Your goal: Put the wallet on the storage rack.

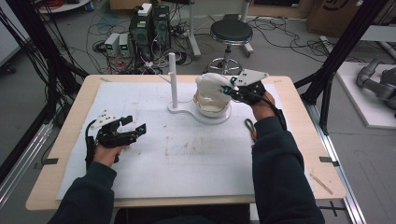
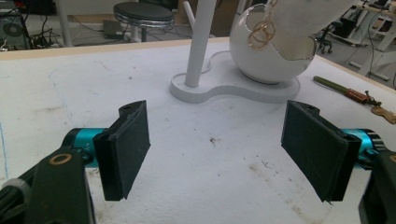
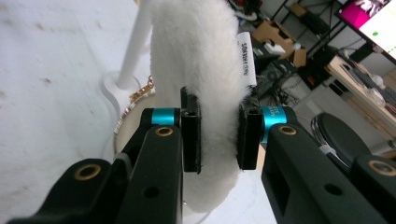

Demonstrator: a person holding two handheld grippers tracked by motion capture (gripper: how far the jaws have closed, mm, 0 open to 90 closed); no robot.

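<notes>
a pale wooden table [image 1: 299, 154] is seen from above, most of its top covered by a white mat [image 1: 187, 154]. the landmark is a white stand [image 1: 173, 74], an upright post on a flat base, placed toward the far middle of the mat.

just right of the stand, on the same base, a round white bowl [image 1: 212, 109] is set. in the left gripper view, gold rings on a chain [image 2: 262, 31] are seen hanging at the bowl's broken-looking opening.

a white fluffy cloth [image 1: 212, 86] is held above the bowl, right of the stand's post. it is pinched by the right gripper [image 1: 233, 88], whose jaws are narrowed tightly onto the pile, as the right gripper view makes plain [image 3: 219, 135]. a printed tag [image 3: 246, 58] is sewn to the cloth's edge.

the left gripper [image 1: 133, 126] is held low over the mat, well to the near left of the stand. its jaws are spread wide with nothing between them, only stained mat [image 2: 215, 140].

a wide stretch of bare mat lies on the near side of the stand, between the two dark sleeves. to the near right of the stand, beside the right sleeve, a small green-and-brown strap [image 1: 251, 127] lies on the mat. strips of bare wood are left around the mat's edges. beyond the table's far edge, a black stool [image 1: 230, 32] and tangled cables [image 1: 116, 23] are seen on the floor.
</notes>
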